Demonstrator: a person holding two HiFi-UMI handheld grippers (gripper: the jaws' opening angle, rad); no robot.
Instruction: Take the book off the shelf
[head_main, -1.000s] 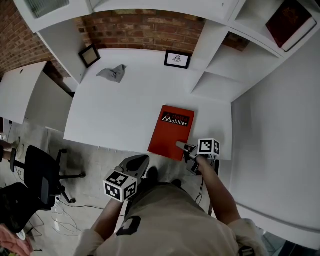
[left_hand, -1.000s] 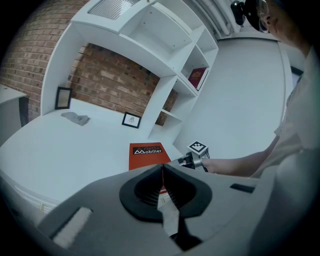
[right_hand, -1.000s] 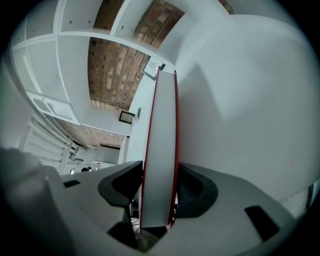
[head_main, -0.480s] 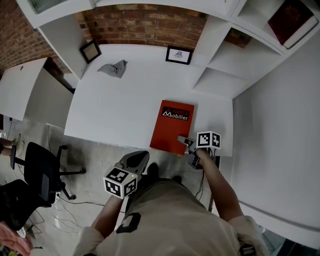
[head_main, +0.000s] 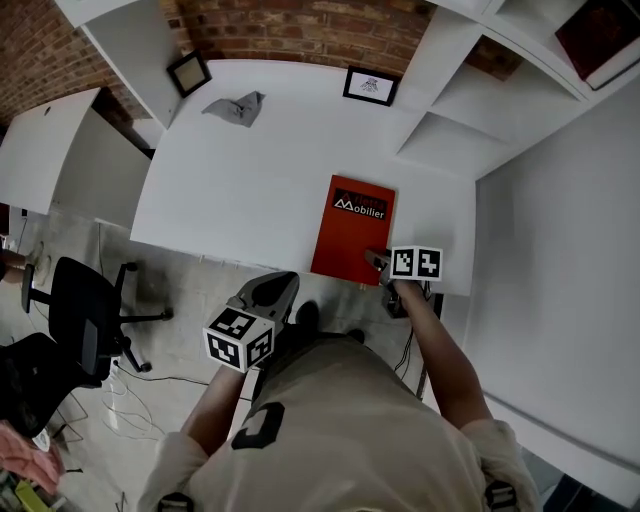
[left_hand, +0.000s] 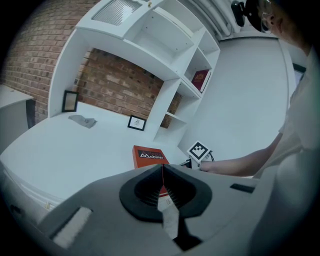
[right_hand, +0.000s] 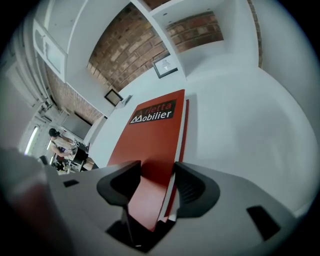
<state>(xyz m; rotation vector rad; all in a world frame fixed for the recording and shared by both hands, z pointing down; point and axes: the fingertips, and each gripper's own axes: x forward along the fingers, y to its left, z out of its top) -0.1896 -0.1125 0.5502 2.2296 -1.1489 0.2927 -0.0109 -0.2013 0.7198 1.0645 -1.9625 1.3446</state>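
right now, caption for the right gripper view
Right gripper: jaws apart, just been closing, red book corner between them, on white desk.

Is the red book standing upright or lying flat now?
Lying flat. The red book rests closed on the white desk, front cover up, its title readable from above.

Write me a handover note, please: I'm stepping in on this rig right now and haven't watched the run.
Left gripper: shut, empty, short of the desk.
Right gripper: open, jaws just been closing, red book's near corner between them, not clamped.
Red book: flat on the white desk, off the shelf.
Done: taking it down, apparently.
Left: probably only backing the right gripper away. Another dark book sits on it, higher up.
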